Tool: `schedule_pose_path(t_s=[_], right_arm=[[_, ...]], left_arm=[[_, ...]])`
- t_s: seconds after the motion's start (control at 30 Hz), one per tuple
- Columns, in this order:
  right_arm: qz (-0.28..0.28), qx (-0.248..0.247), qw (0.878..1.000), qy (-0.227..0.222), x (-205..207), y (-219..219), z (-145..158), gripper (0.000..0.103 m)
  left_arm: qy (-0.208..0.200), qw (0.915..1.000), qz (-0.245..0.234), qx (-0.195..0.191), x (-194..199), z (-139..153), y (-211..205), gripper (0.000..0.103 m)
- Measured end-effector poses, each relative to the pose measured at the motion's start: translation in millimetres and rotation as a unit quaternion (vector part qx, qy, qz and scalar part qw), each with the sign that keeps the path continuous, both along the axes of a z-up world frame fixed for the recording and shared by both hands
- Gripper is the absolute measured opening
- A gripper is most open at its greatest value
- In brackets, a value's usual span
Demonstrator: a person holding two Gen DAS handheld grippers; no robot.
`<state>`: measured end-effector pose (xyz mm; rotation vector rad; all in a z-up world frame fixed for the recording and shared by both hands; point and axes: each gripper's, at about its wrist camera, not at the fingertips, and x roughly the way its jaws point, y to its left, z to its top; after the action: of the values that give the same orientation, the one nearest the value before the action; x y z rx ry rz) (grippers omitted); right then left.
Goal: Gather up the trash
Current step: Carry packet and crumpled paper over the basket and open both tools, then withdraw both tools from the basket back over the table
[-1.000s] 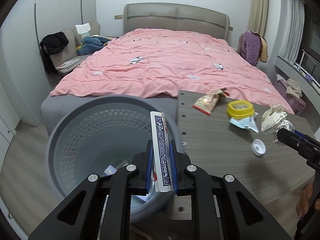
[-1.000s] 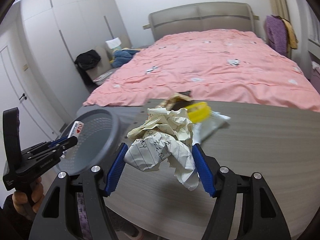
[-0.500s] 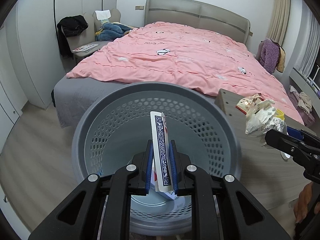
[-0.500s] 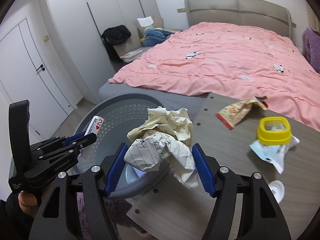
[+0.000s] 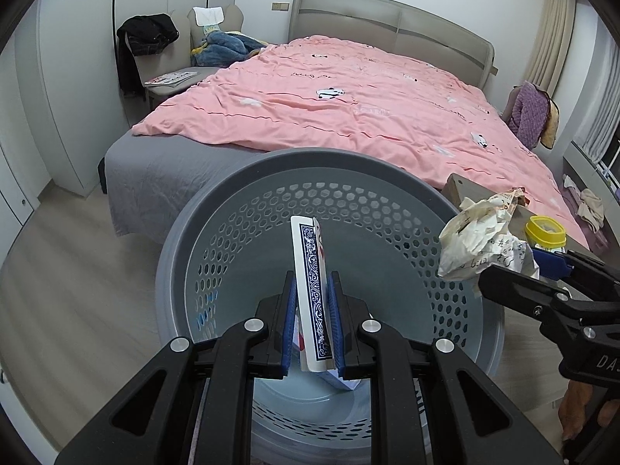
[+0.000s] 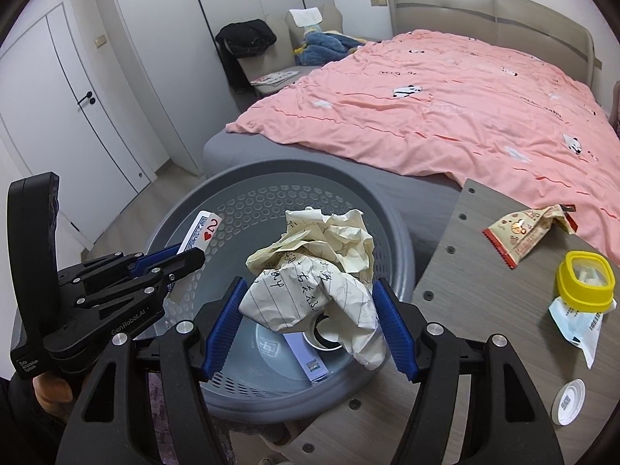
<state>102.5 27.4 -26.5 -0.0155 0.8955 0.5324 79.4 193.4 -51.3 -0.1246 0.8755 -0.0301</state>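
Left gripper [image 5: 313,310] over the grey perforated bin [image 5: 407,178], blue fingers [image 5: 288,319] clamped on an upright playing card [image 5: 310,290]. Right gripper [image 6: 306,321] also above the bin's rim, fingers pressed against crumpled lined paper [image 6: 314,271]. On the desk [image 6: 484,310] beside the bin: snack wrapper [image 6: 523,238], yellow-lidded tub [image 6: 585,281], white cap [image 6: 567,403].

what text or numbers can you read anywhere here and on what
"2" with a red heart: playing card in the left gripper
"GenRobot.AI": left gripper body
"DA", cut off: right gripper body
Handwriting on crumpled paper: illegible
Snack wrapper, white packet: too small
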Motion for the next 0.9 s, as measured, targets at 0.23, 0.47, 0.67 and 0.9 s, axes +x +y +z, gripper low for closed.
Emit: schedule_pose_path(t_s=[0.23,0.47,0.67,0.9], right_arm=[[0.005,0.001,1.000,-0.006,-1,2,3,0.071],[0.002,0.009,1.000,-0.017,-5,-2,10,0.079],[-0.002,0.012,1.000,-0.016,-6,-6,9,0.080],[-0.003,0.013,1.000,-0.016,-7,-8,9,0.080]], left_arm=[[-0.007,1.0000,0.006,-0.003,-3,5,4,0.017],[-0.015,0.9997,0.021,0.003,-9,12,7,0.048],[-0.010,0.9995,0.029,0.006,-14,12,9,0.053],[-0.006,0.9993,0.037,0.009,-17,11,10,0.054]])
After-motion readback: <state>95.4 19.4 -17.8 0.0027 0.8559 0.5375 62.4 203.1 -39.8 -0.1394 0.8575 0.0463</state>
